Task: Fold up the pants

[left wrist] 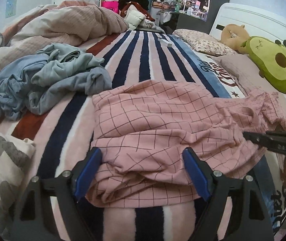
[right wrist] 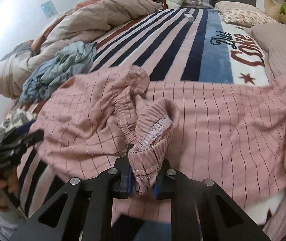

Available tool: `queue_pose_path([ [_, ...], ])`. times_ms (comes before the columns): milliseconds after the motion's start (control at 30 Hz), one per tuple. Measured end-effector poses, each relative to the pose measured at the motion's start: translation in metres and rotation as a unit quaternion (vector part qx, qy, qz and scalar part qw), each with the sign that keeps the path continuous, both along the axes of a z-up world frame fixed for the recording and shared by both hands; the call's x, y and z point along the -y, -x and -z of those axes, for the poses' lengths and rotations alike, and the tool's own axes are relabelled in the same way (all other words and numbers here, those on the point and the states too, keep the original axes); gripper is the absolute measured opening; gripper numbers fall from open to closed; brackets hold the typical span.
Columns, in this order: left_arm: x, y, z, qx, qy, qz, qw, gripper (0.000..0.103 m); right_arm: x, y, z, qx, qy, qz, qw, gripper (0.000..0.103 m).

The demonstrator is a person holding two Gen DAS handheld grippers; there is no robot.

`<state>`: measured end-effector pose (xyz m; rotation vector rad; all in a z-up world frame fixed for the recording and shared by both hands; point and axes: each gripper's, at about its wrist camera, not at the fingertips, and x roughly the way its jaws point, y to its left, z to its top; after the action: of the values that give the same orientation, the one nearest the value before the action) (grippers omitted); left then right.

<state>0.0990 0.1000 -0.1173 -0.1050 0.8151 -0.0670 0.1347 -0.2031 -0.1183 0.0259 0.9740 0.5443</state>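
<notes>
Pink checked pants [left wrist: 153, 120] lie spread and wrinkled across the striped blanket [left wrist: 143, 60] on the bed. My left gripper [left wrist: 143, 172] is open, its blue pads [left wrist: 88, 172] on either side of the near edge of the pants. My right gripper [right wrist: 143, 180] is shut on the ribbed elastic waistband [right wrist: 149, 140] of the pants [right wrist: 223, 130], which bunches up in front of it. The right gripper also shows at the right edge of the left wrist view [left wrist: 249, 135]. The left gripper shows at the left edge of the right wrist view [right wrist: 32, 136].
A crumpled blue-grey garment [left wrist: 46, 84] lies left of the pants. A beige quilt [left wrist: 52, 28] is heaped at the far left. An avocado plush [left wrist: 271, 62], a tan plush [left wrist: 233, 34] and pillows [left wrist: 203, 40] lie at the right. A small white box [left wrist: 169, 44] sits on the far blanket.
</notes>
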Motion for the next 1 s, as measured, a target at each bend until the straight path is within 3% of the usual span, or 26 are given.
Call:
queue_pose_path([
  [133, -0.006, 0.003, 0.005, -0.006, 0.008, -0.010, 0.9999, 0.081, 0.006, 0.017, 0.006, -0.016, 0.008, -0.023, 1.000, 0.010],
  [233, -0.009, 0.007, 0.006, -0.005, 0.006, -0.011, 0.9999, 0.081, 0.014, 0.021, -0.001, -0.016, 0.017, -0.015, 1.000, 0.025],
  [367, -0.013, 0.009, 0.011, -0.009, 0.009, -0.015, 0.9998, 0.079, 0.027, 0.026, -0.030, 0.051, 0.027, 0.012, 0.998, 0.050],
  [400, -0.014, 0.010, 0.013, -0.011, 0.010, -0.016, 0.9998, 0.077, 0.027, 0.023, -0.036, 0.057, 0.023, 0.015, 0.998, 0.052],
  [533, -0.014, 0.010, 0.019, -0.018, 0.002, -0.024, 0.9996, 0.053, 0.014, -0.006, -0.038, 0.041, 0.011, 0.000, 0.999, 0.055],
  [667, -0.013, 0.017, 0.020, -0.014, -0.019, -0.022, 0.9995, 0.027, -0.009, -0.039, -0.014, 0.000, 0.016, -0.021, 1.000, 0.057],
  [700, -0.014, 0.019, 0.020, -0.014, -0.022, -0.022, 0.9994, 0.025, -0.014, -0.045, -0.007, -0.012, 0.012, -0.026, 1.000, 0.057],
  [733, -0.015, 0.020, 0.021, -0.016, -0.023, -0.022, 0.9994, 0.023, -0.017, -0.047, -0.004, -0.014, 0.014, -0.029, 0.999, 0.056],
  [800, -0.019, 0.020, 0.020, -0.015, -0.015, -0.025, 0.9994, 0.022, -0.020, -0.050, 0.000, -0.007, 0.030, -0.033, 0.999, 0.030],
  [833, -0.020, 0.021, 0.019, -0.014, -0.011, -0.028, 0.9995, 0.022, -0.019, -0.049, 0.001, -0.005, 0.035, -0.032, 0.999, 0.008],
  [1000, -0.019, 0.027, 0.002, 0.011, -0.007, -0.028, 0.9995, 0.028, 0.003, -0.029, -0.004, 0.001, 0.039, -0.028, 0.999, 0.006],
])
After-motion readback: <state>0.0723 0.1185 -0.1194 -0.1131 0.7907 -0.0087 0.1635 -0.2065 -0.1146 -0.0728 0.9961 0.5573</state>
